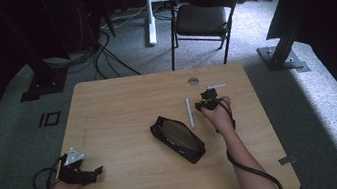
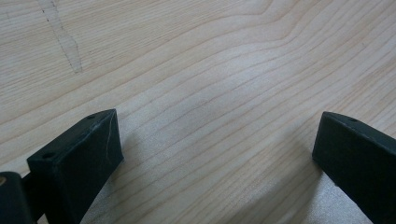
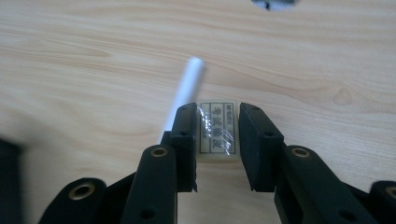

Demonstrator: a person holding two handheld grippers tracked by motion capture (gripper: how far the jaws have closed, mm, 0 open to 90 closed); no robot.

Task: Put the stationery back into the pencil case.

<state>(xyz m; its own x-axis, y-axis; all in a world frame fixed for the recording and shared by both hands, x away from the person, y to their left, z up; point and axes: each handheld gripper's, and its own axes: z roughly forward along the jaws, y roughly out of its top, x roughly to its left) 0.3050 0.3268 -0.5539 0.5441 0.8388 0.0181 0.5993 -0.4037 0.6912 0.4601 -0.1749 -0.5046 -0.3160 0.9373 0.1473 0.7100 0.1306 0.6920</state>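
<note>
My right fingers pinch a small wrapped eraser on the worktop, just beside a white stick, well beyond the black pencil case. My left fingers stand wide open, holding nothing.

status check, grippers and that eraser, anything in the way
Right gripper shut on eraser. Left gripper open, idle on table. White pen touching left jaw, case apart.
</note>
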